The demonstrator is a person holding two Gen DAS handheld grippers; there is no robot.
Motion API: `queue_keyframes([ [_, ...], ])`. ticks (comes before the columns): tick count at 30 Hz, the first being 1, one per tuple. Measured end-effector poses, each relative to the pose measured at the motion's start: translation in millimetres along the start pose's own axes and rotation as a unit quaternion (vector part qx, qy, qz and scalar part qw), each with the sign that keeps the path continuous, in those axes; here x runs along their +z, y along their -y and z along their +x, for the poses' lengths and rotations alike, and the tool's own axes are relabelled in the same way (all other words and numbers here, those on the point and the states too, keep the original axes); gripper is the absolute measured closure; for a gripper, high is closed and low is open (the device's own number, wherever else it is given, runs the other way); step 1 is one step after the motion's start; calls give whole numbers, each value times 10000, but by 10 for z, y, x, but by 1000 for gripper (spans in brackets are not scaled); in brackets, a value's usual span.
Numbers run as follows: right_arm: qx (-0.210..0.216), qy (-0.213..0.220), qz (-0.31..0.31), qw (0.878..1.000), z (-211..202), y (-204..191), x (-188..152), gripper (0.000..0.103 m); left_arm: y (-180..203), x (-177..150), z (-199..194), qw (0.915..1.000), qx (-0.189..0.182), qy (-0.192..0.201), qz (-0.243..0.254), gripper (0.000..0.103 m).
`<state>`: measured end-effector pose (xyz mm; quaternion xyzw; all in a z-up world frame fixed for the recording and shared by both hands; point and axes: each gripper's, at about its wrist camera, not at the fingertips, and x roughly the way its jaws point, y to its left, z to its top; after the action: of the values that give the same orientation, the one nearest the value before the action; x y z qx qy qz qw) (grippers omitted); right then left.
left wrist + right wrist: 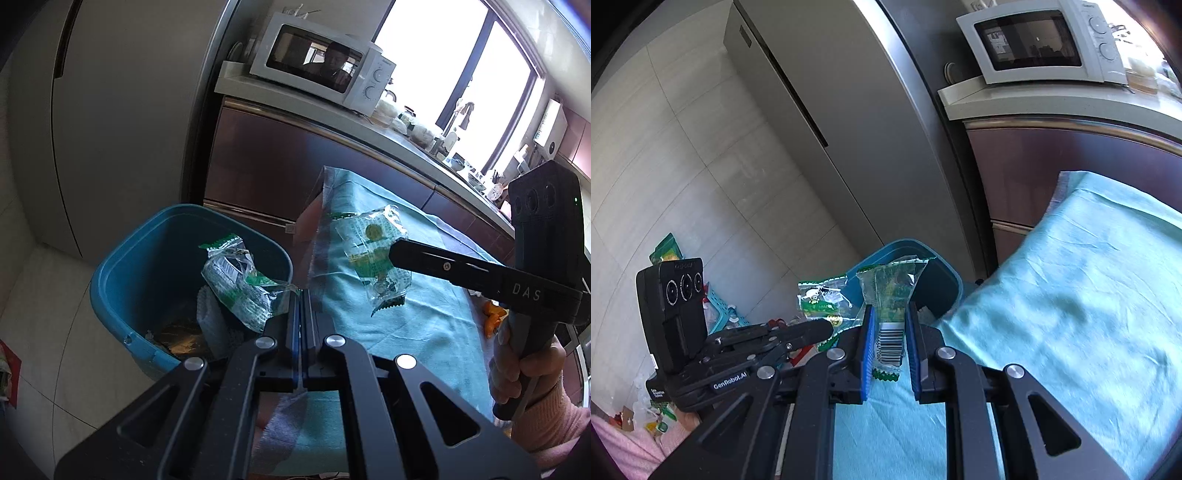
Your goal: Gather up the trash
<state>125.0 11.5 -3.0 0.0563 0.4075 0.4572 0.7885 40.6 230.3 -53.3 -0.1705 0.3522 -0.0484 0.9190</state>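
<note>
I am holding 2 crumpled snack wrappers, 1 in each gripper. My left gripper (300, 295) is pinched closed on a green-and-clear wrapper (240, 278) that is hanging just over the open mouth of the blue bin (122, 280), which is standing on the floor at the left end of the table covered in a teal cloth (424, 317). My right gripper (889, 317) is straddling the second wrapper (892, 291); its blue pads (867, 354) are sitting either side of the barcoded end, and I cannot tell whether they are really biting or just bracketing it. This second wrapper is over the near-left edge of the cloth, close to the bin. Both wrappers are looking feather-light, thin, crinkly and slippery, so I am judging a pinch across a folded, doubled part safest, since a single slick layer could slide out.
</note>
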Motion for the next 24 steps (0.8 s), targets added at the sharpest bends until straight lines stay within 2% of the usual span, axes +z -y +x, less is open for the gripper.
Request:
queue_keyframes([
  [14,-149,-531,-129,9984,635,-63,176,88,-277,7,241,9990,272,-220,-267,102],
  [24,-236,-995,-182,9946,990,-83,157,88,-458,-53,432,9974,376,-403,-469,102],
])
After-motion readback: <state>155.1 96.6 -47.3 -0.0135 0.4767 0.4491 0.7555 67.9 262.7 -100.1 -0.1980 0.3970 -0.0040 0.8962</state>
